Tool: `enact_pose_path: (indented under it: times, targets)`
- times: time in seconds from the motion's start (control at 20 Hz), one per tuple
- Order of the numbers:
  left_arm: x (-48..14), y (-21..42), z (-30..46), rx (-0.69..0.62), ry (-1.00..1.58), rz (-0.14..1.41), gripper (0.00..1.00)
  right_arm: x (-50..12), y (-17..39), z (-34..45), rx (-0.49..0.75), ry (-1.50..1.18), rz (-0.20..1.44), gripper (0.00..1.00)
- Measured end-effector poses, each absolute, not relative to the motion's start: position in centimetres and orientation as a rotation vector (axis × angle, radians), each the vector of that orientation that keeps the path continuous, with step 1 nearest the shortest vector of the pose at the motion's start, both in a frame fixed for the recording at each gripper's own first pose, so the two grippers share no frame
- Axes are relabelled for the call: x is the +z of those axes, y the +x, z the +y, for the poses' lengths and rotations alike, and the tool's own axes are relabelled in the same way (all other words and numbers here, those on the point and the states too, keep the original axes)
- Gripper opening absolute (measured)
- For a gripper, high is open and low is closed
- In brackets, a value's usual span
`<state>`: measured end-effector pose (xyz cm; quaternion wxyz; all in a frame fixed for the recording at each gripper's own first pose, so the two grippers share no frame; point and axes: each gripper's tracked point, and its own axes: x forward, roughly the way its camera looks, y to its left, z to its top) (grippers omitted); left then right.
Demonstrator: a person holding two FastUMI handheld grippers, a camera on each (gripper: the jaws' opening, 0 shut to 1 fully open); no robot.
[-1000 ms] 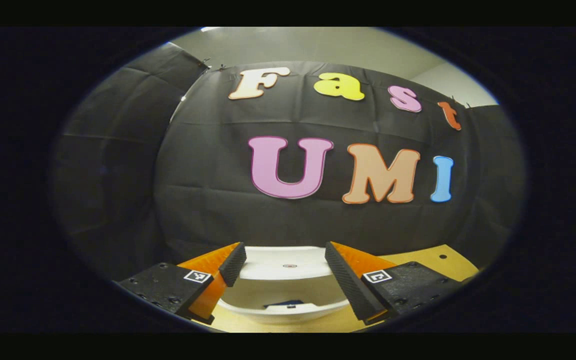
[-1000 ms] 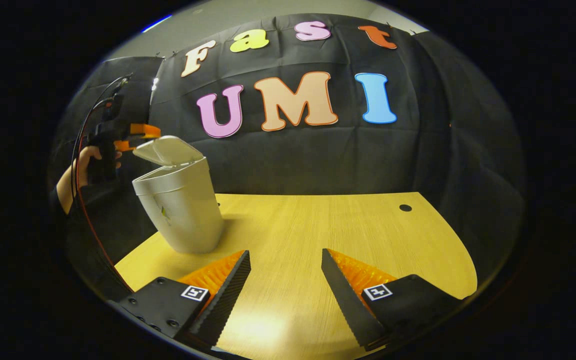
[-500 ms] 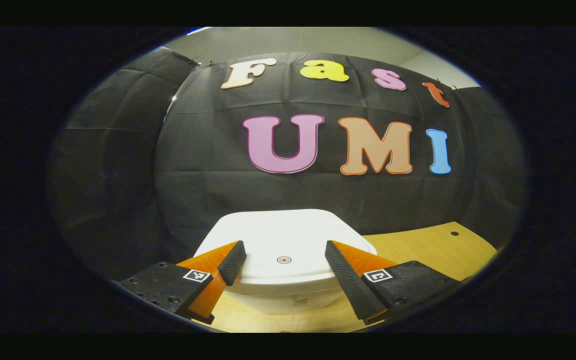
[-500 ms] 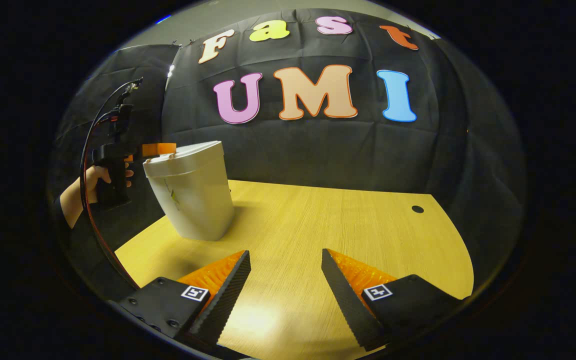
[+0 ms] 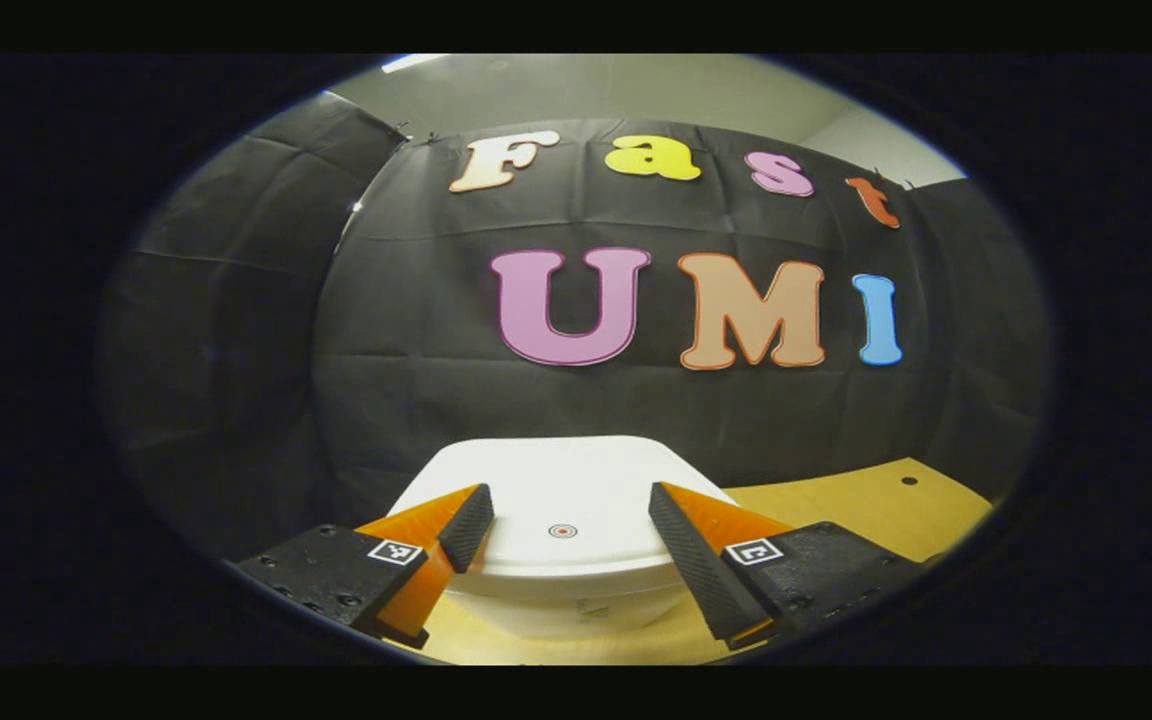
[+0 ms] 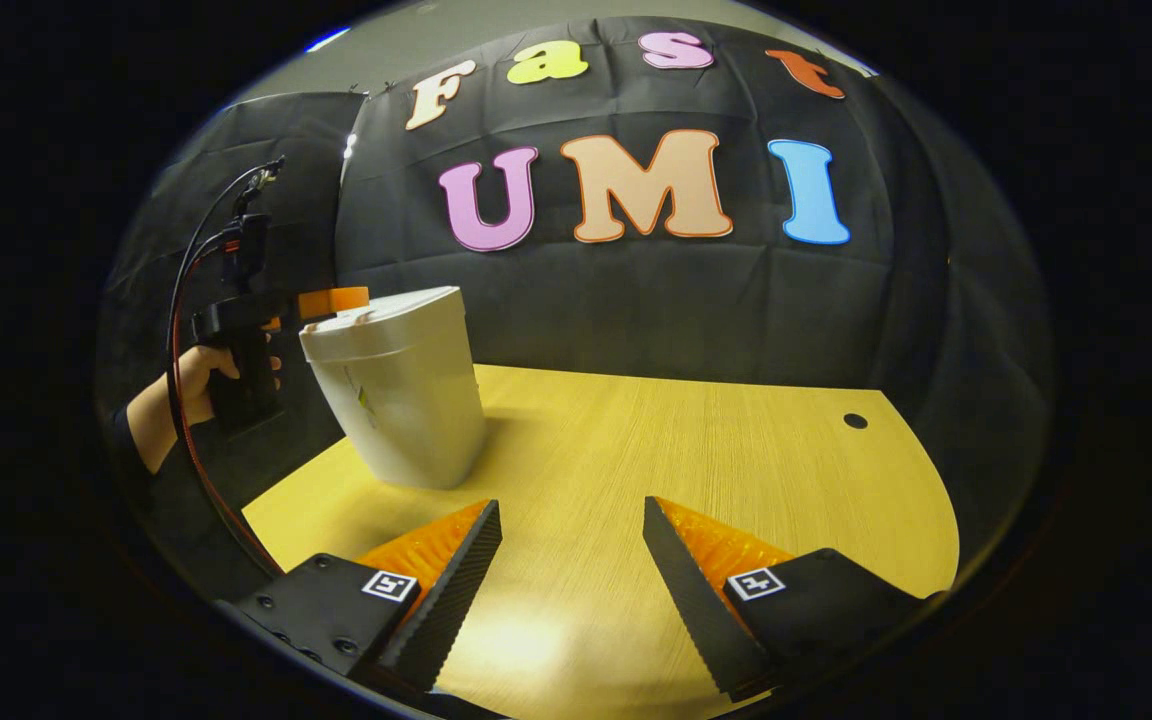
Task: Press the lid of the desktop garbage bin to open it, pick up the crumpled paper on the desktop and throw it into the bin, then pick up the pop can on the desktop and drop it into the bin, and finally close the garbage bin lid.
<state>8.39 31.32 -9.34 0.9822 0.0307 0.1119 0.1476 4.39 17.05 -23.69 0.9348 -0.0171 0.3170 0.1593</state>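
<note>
The white garbage bin [image 6: 401, 395] stands on the wooden desktop [image 6: 696, 470] at the left, with its lid [image 5: 561, 500] down flat. In the left gripper view, my left gripper [image 5: 566, 520] hangs open just over the lid's near edge, one finger on each side of a small red dot [image 5: 563, 531]. From the right gripper view, that left gripper [image 6: 331, 300] sits at the lid's left edge, held by a hand [image 6: 191, 375]. My right gripper [image 6: 571, 520] stands open over bare desktop, nothing between its fingers.
A small round hole [image 6: 854, 421] marks the desktop at the far right. The black cloth wall [image 6: 636, 290] closes off the back. Cables [image 6: 186, 300] run from the left gripper down past the desk's left edge.
The bin's lid went from raised to shut flat. The left gripper came down with it, then lifted slightly. The right gripper view drifted a little, so the bin sits further right.
</note>
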Motion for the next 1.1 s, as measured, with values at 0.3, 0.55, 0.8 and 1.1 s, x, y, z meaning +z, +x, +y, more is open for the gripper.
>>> enact_pose_path:
  times: [0.3, 0.55, 0.8, 1.1]
  targets:
    - [-2.3, 6.2, 23.4, 0.248, 0.045, 0.027, 0.93, -15.9, 6.4, 13.7, 0.267, 0.040, 0.444, 0.96]
    - [-0.6, 2.6, 13.6, 0.219, -0.014, -0.034, 0.93, -9.2, 7.0, 7.8, 0.206, 0.060, 0.273, 0.96]
    - [0.1, 0.7, 5.7, 0.174, -0.016, -0.066, 0.93, -5.0, 6.0, 2.9, 0.167, 0.039, 0.141, 0.96]
    - [0.3, 0.5, 1.2, 0.087, -0.073, -0.047, 0.93, -3.2, 4.4, 1.1, 0.125, 0.035, 0.107, 0.96]
